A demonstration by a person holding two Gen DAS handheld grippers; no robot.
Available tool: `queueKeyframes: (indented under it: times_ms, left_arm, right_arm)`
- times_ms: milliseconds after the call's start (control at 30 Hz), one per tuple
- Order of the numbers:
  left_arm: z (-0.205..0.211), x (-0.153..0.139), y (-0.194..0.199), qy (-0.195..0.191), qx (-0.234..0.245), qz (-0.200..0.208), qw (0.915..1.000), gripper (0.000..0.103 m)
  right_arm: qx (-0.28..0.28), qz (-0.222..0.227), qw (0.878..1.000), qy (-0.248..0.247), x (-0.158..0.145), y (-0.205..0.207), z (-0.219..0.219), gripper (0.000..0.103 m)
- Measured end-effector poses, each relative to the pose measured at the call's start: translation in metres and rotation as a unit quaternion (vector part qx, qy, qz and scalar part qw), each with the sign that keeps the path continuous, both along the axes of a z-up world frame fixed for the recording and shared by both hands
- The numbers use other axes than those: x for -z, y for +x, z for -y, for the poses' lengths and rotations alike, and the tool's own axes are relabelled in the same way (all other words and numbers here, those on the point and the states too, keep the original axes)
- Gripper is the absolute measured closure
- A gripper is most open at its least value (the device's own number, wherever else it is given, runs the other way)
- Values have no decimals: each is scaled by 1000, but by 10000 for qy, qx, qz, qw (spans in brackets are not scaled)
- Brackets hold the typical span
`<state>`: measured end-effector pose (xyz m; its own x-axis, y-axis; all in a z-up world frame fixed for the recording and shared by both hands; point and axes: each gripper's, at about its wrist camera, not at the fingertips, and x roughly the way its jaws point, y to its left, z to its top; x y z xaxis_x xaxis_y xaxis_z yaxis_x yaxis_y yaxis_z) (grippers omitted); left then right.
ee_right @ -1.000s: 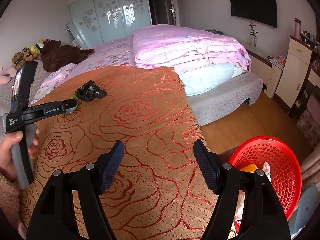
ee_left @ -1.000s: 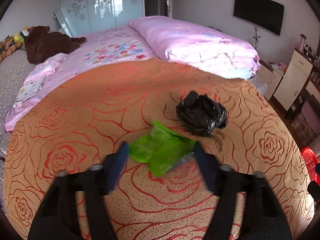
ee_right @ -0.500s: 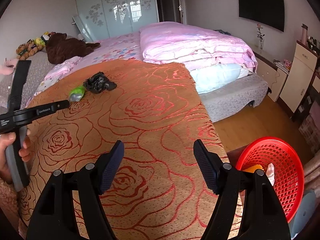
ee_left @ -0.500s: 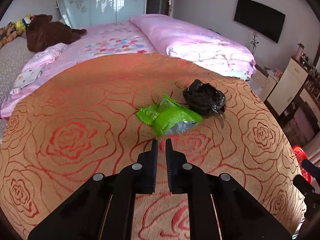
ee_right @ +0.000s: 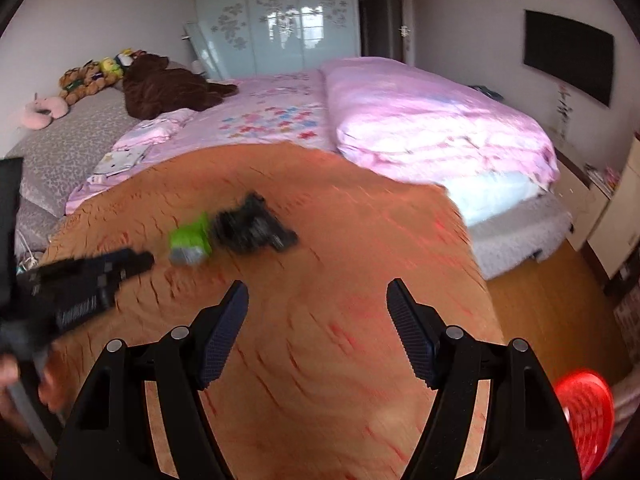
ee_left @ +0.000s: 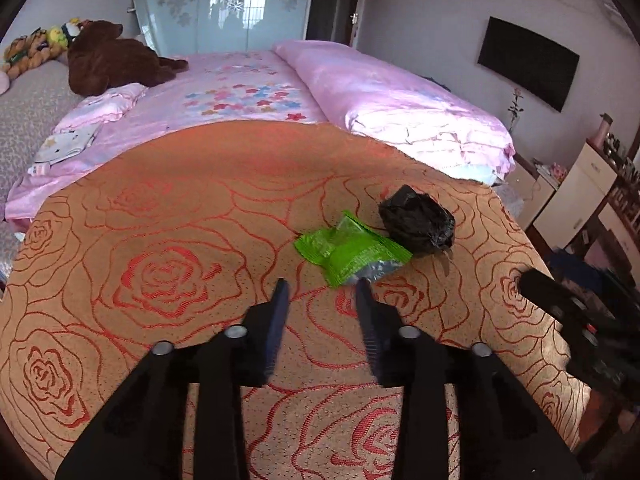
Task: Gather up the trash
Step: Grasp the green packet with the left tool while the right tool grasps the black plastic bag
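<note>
A green snack wrapper [ee_left: 349, 249] lies on the orange rose-patterned blanket [ee_left: 168, 240], touching a crumpled black plastic bag [ee_left: 417, 220] on its right. My left gripper [ee_left: 322, 289] is open and empty, just short of the wrapper, its right fingertip at the wrapper's near edge. My right gripper [ee_right: 316, 294] is open and empty above the blanket, with the wrapper [ee_right: 190, 238] and the bag [ee_right: 252, 226] ahead to its left. The left gripper also shows in the right wrist view [ee_right: 145, 259], blurred.
A red mesh basket [ee_right: 586, 412] stands on the floor at the lower right, beyond the bed's edge. Folded pink quilts [ee_left: 400, 112] lie behind the blanket. A brown plush bear [ee_left: 108, 60] sits at the far left. White cabinets [ee_left: 576, 188] stand along the right wall.
My left gripper shut in front of the wrapper without taking it, then opened again. My right gripper swung left from the basket toward the trash, and its view is blurred.
</note>
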<state>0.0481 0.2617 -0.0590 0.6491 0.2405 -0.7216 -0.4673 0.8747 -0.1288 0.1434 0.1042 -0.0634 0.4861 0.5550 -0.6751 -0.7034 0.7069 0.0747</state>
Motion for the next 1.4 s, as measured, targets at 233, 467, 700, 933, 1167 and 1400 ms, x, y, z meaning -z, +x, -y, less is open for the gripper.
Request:
queueKeyframes:
  times_ms: [233, 467, 700, 933, 1167, 1400]
  left_arm:
    - [-11, -1, -5, -140, -183, 108, 9997, 42]
    - [-14, 3, -1, -222, -83, 79, 9997, 37]
    - [-4, 0, 11, -29, 166, 30, 9999, 36]
    - [1, 6, 37, 120, 459, -93, 9988, 30]
    - [-4, 11, 60, -21, 479, -73, 9988, 30]
    - [-6, 20, 71, -179, 465, -286, 9983, 39]
  right_arm:
    - [-305, -101, 9995, -76, 3, 23, -63, 34]
    - [-394, -384, 9975, -438, 24, 41, -90, 51]
    - [-371, -397, 9976, -431, 28, 35, -72, 68]
    - [-35, -429, 9987, -275, 18, 30, -23, 68]
    - [52, -562, 9983, -118, 19, 19, 16, 68]
    - [47, -649, 9979, -15, 19, 11, 31, 68]
